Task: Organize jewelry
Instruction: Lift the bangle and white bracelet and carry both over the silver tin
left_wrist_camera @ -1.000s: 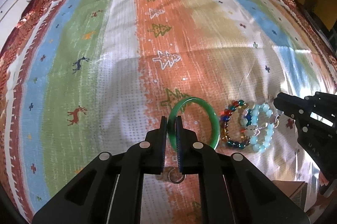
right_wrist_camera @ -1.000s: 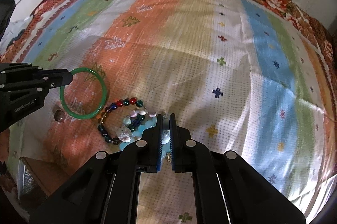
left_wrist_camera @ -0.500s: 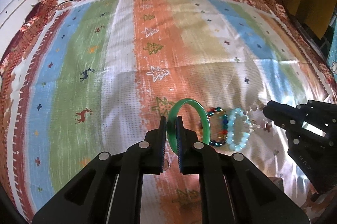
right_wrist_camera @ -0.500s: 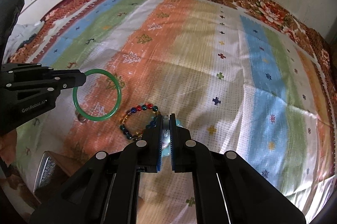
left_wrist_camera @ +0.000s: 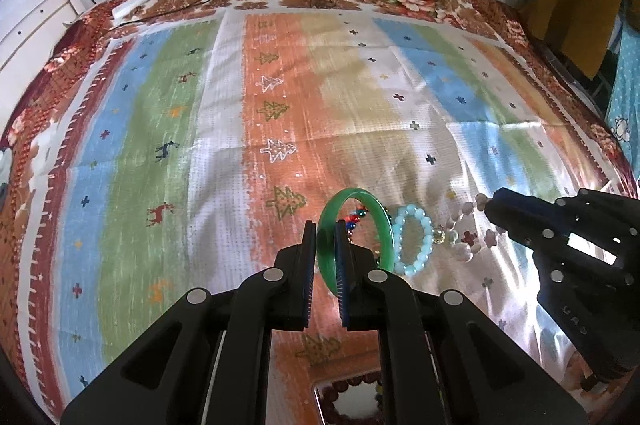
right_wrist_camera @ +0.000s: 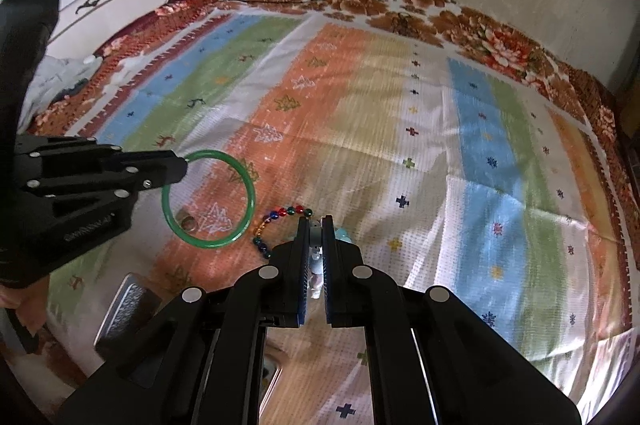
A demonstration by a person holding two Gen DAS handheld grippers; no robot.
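Since a second ago both grippers have risen from the striped cloth (left_wrist_camera: 224, 153), taking their jewelry up with them. The left gripper (left_wrist_camera: 325, 245) is clamped on the near rim of the green bangle (left_wrist_camera: 384, 229), which now stands nearly edge-on in its view, ring plane upright. The right gripper (right_wrist_camera: 316, 237) is pinched on a pale beaded bracelet (left_wrist_camera: 466, 249) that dangles below its tips; a turquoise bead bracelet (left_wrist_camera: 414, 245) hangs just left of it, whether from the same grip I cannot tell. The multicolored bead bracelet (right_wrist_camera: 280, 221) lies on the cloth between them. A box (left_wrist_camera: 348, 397) sits near, just below the left gripper, so the bangle probably goes in first.
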